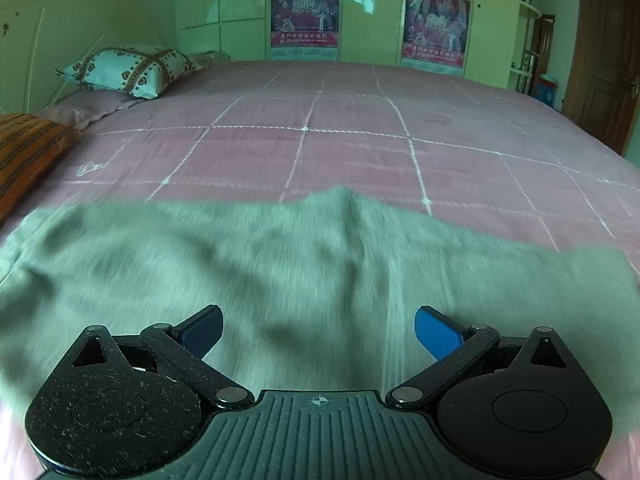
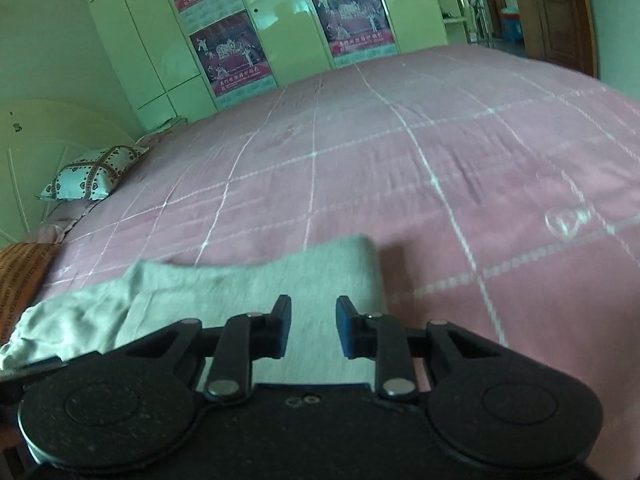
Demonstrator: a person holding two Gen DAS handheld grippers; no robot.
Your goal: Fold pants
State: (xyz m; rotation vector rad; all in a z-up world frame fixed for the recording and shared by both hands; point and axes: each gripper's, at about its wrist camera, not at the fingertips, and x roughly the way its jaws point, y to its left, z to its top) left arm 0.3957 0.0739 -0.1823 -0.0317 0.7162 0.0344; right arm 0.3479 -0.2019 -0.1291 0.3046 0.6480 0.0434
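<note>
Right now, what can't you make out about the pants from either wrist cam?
- Left wrist view: pants are motion-blurred, so folds and seams are unreadable; their near edge is hidden behind the left gripper.
- Right wrist view: the near part is hidden by the right gripper; the frame's left edge cuts off the rest.
- Neither view shows the whole garment, so which end is the waistband is unclear.

We found a pink checked bed (image 1: 360, 120); grey pants (image 1: 240, 264) lay spread directly beneath our claws, pillows (image 1: 128, 66) far left.
</note>
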